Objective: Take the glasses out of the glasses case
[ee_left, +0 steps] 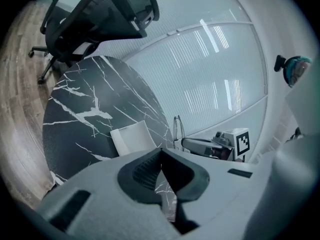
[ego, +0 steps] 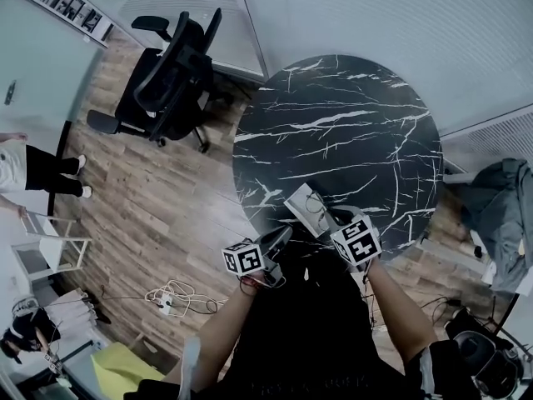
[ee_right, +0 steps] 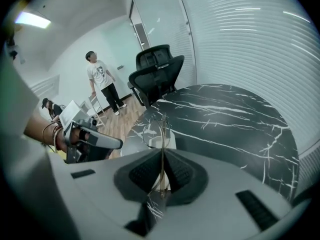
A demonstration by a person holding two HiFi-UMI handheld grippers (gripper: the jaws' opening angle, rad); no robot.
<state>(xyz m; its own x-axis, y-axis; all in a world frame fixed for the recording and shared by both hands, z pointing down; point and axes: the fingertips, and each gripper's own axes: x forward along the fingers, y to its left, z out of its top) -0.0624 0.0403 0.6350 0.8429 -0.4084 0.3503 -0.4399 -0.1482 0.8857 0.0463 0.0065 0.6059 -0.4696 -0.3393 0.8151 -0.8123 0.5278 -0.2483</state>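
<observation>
The white glasses case [ego: 301, 200] lies open on the black marble table [ego: 350, 132] near its front edge. My right gripper [ee_right: 162, 153] is shut on the thin wire-framed glasses [ee_right: 152, 130] and holds them above the case [ee_right: 150, 145]. In the left gripper view the glasses [ee_left: 177, 130] stand upright in the right gripper [ee_left: 186, 143], just right of the case [ee_left: 132, 138]. My left gripper [ee_left: 161, 154] is shut with nothing between its fingers, its tips close to the case's near side. In the head view the left gripper [ego: 286, 232] is left of the right gripper [ego: 329, 217].
A black office chair [ego: 171, 77] stands on the wooden floor left of the table. A person [ee_right: 102, 81] stands further off. Cables and a power strip [ego: 171, 300] lie on the floor near me. Windows with blinds [ego: 375, 15] run behind the table.
</observation>
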